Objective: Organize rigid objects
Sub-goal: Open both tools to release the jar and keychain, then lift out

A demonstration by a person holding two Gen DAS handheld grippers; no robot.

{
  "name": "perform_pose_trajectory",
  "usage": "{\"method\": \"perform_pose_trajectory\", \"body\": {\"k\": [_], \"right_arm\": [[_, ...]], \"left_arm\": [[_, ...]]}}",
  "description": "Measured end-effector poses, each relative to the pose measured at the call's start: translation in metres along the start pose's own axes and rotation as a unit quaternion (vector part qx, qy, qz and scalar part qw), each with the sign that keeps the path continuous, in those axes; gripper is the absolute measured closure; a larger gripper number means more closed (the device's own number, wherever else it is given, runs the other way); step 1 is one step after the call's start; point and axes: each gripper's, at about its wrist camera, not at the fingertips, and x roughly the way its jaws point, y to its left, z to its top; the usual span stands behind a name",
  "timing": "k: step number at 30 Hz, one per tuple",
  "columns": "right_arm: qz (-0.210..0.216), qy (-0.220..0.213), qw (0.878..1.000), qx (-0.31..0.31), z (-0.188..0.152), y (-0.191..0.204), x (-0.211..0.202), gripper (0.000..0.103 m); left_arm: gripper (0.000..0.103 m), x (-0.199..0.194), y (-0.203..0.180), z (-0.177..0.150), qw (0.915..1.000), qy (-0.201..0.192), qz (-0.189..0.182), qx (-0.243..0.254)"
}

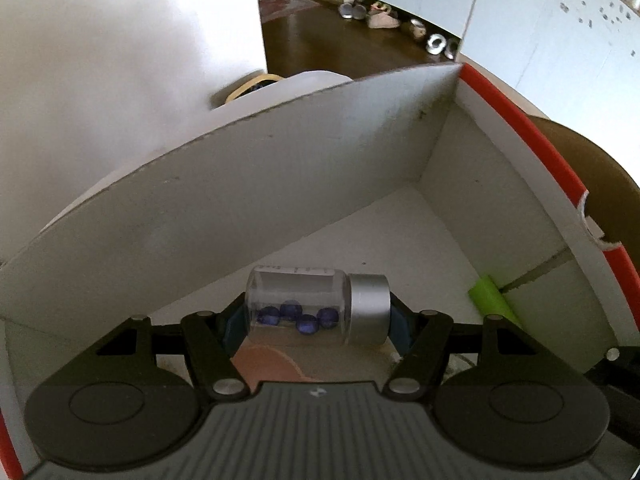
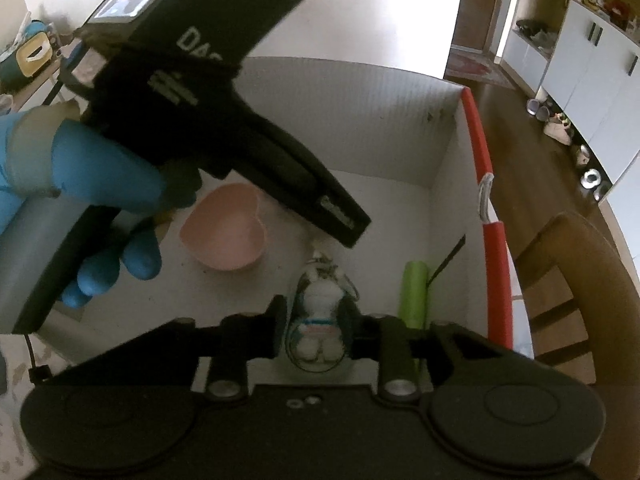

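Vial point(image 1: 318, 306): clamped by left gripper point(image 1: 318, 320) (lower centre, inside box point(image 1: 280, 184)).
Keychain figure point(image 2: 318, 320): gripped by right gripper point(image 2: 316, 324).

I'm working in a home.
Shoes point(image 1: 384, 16) line the wooden floor point(image 1: 320, 40) beneath white cabinets point(image 2: 592, 64); a wooden chair point(image 2: 568, 280) stands nearby.

Dark wood floor point(image 1: 320, 44); white cabinets point(image 2: 592, 64) with shoes point(image 1: 384, 16) lined beneath; wooden chair point(image 2: 568, 280) at right; bright white wall point(image 1: 120, 40).
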Motion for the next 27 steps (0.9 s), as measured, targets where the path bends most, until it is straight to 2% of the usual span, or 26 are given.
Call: {"method": "perform_pose_trajectory", "body": {"k": [4,6,11,27], "right_arm": [[-0.001,-0.005,1.0,0.0,0.0,0.0,-0.005,0.068],[0.003,-0.009,1.0,0.001,-0.001,0.001,-0.007,0.063],[0.009,-0.021,1.0,0.009,-0.003,-0.002,-0.019,0.053],[0.025,-0.072,0.997,0.017,-0.014,0.012,-0.091,0.04]], "left_arm": [[0.029,-0.004,0.008,0.003,0.9996,-0.003,-0.011,-0.025],[0.027,-0.009,0.009,0.003,0.9994,-0.012,-0.011,-0.032],[0.027,-0.025,0.014,-0.002,0.9987,-0.029,-0.018,-0.039],[0.027,-0.108,0.018,-0.031,0.9938,-0.098,-0.015,-0.05]]}}
